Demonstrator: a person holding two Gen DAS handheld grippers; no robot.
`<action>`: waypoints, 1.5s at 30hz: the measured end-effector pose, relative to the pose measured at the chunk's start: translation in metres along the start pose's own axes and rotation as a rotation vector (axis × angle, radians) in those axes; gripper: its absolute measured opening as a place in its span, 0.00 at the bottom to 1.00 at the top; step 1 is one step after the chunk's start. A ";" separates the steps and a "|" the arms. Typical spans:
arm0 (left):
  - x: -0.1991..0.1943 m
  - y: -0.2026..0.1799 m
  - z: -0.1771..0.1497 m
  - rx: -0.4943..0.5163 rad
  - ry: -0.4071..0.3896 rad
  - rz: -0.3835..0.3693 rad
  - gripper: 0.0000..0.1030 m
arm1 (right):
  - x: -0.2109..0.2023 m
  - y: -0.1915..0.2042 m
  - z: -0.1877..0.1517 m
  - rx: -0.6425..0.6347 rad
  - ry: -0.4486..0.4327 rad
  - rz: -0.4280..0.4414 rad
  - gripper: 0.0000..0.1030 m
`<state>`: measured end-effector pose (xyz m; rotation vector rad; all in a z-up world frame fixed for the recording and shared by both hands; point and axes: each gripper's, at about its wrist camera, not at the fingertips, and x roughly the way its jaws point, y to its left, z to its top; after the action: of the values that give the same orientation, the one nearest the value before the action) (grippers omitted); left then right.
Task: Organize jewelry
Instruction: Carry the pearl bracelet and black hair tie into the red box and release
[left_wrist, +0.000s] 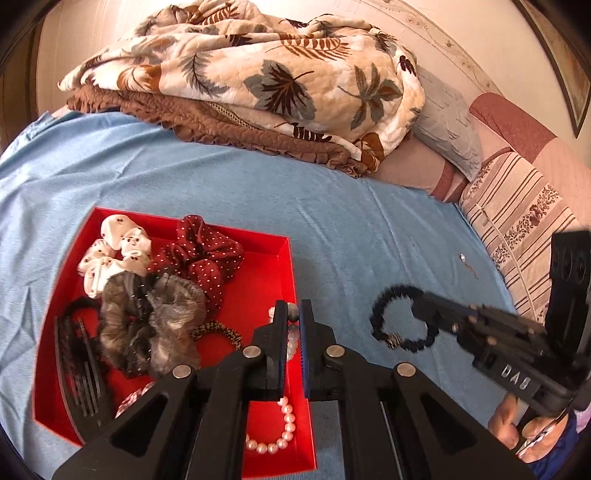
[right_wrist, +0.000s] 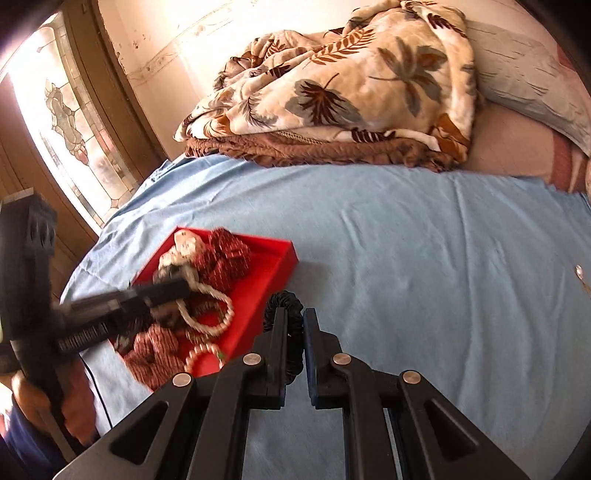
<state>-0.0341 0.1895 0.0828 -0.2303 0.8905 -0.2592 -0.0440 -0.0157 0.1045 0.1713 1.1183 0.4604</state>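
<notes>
Black fingers of the left gripper (left_wrist: 294, 321) are pinched on a pearl strand (left_wrist: 284, 424), which hangs from the tips and loops down onto the floor of the red tray (left_wrist: 258, 288) near its front right corner. The right gripper (right_wrist: 294, 332) is clamped on a black spiral tie (right_wrist: 291, 317); in the left view that tie (left_wrist: 400, 321) sits over the blue sheet (left_wrist: 332, 221), just beside the tray's right wall, and whether it touches the sheet I cannot tell.

Inside the tray, left of the pearls, lie a leopard-print band (left_wrist: 221, 330), a grey furry scrunchie (left_wrist: 151, 325) and a black comb (left_wrist: 83, 373) against the left wall. Toward the back wall sit a white scrunchie (left_wrist: 114, 251) and a dark red dotted scrunchie (left_wrist: 207, 251), touching each other.

Well apart, near the sheet's right edge, lies a small earring (left_wrist: 466, 260), too small to make out further. A leaf-print quilt (left_wrist: 258, 74) is heaped at the sheet's far edge, with a pale blue pillow (left_wrist: 448, 125) to its right.
</notes>
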 end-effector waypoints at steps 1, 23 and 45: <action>0.005 0.001 0.000 -0.001 0.005 -0.002 0.05 | 0.004 0.001 0.005 0.001 0.003 0.004 0.09; 0.042 0.023 -0.019 -0.039 0.095 0.011 0.05 | 0.129 0.041 0.053 -0.041 0.187 0.024 0.09; 0.024 0.015 -0.018 -0.023 0.057 0.043 0.32 | 0.122 0.041 0.056 -0.029 0.176 -0.014 0.19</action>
<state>-0.0323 0.1942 0.0496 -0.2258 0.9545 -0.2161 0.0385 0.0799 0.0426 0.0991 1.2835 0.4862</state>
